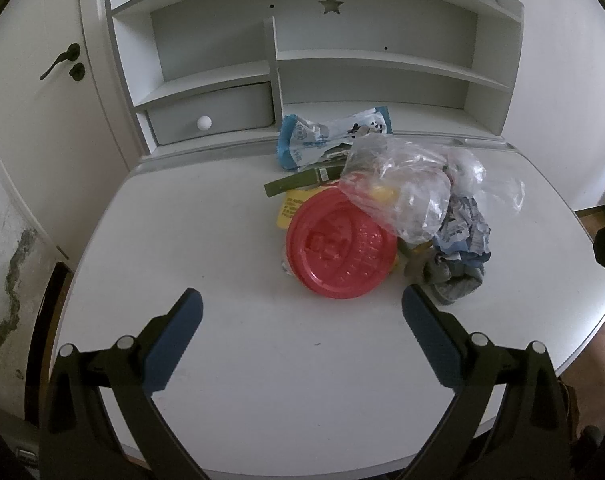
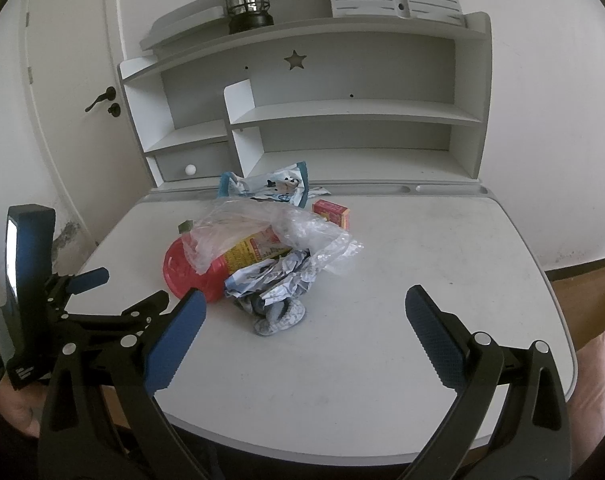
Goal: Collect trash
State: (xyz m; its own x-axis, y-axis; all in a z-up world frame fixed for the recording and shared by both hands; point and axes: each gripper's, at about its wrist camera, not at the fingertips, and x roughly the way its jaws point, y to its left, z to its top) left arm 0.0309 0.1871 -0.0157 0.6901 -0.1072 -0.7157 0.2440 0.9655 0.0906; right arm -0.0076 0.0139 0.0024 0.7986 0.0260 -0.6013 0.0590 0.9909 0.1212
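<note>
I have both grippers held short of the trash pile, so I judge this to be the approach, with nothing picked up yet. The left gripper (image 1: pixel 302 308) has its jaws wide apart and empty, pointing at the red lid (image 1: pixel 340 245), which lies just ahead of the fingertips. The right gripper (image 2: pixel 305 308) is likewise spread and empty, with the crumpled paper (image 2: pixel 272 280) nearest it.

The trash sits in one heap in the middle of the desk (image 1: pixel 222 360): the lid at the front, a clear bag (image 1: pixel 398 188) draped over it, the paper and a grey cloth-like wad (image 1: pixel 454 280) at the right, a blue wrapper (image 1: pixel 326 136) at the back, and a small red box (image 2: pixel 331 212) beside it. I cannot tell what the yellow thing under the bag is; the plastic blurs it.

No bin shows in either view, so I don't know where this goes. Next I would ease one gripper forward and close on a single loose piece; the paper looks easiest, since the lid lies flat and pinned by the bag.
</note>
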